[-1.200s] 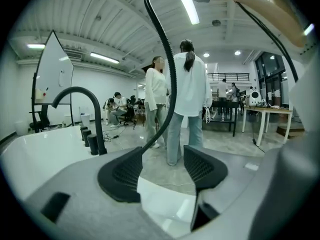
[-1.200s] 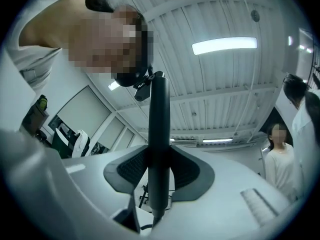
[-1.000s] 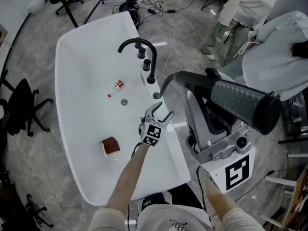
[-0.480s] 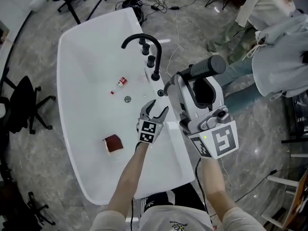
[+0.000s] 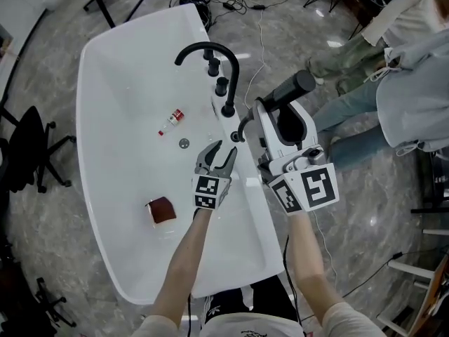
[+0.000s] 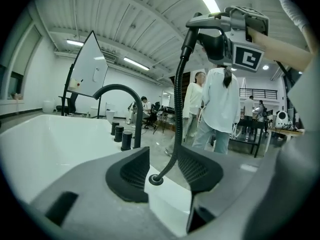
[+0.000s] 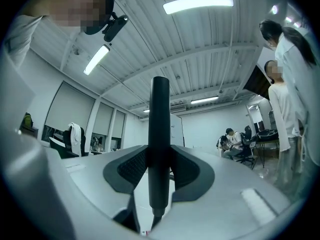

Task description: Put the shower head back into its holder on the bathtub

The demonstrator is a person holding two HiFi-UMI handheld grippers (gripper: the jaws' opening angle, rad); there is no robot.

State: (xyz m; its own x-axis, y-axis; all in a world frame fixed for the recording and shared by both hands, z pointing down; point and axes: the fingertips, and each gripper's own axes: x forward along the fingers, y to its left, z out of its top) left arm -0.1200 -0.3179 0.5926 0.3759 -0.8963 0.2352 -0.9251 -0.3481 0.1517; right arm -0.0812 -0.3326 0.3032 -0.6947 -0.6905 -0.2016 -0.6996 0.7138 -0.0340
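My right gripper [image 5: 279, 112] is shut on the black handle of the shower head [image 5: 291, 88], held over the floor just right of the white bathtub's rim [image 5: 242, 188]. In the right gripper view the handle [image 7: 160, 134] stands upright with both pads of that gripper [image 7: 160, 156] against it. The ribbed black hose [image 6: 177, 99] rises from a round hole in the rim [image 5: 236, 137] up to the shower head [image 6: 212, 39]. My left gripper [image 5: 218, 154] lies on the rim just short of that hole [image 6: 155, 180]. Its jaws are closing, and the hose shows between the tips of the left gripper [image 6: 162, 156] without the pads pressing on it.
A black arched faucet [image 5: 210, 55] and knobs stand on the rim beyond the hole. In the tub lie a small bottle [image 5: 170, 121], a drain [image 5: 184, 143] and a red-brown object [image 5: 161, 210]. People stand at the right [image 5: 365, 41]. An office chair [image 5: 28, 153] is at the left.
My right gripper has come down with the shower head, from close under the camera to beside the rim. My left gripper has edged toward the hose hole and its jaws have narrowed.
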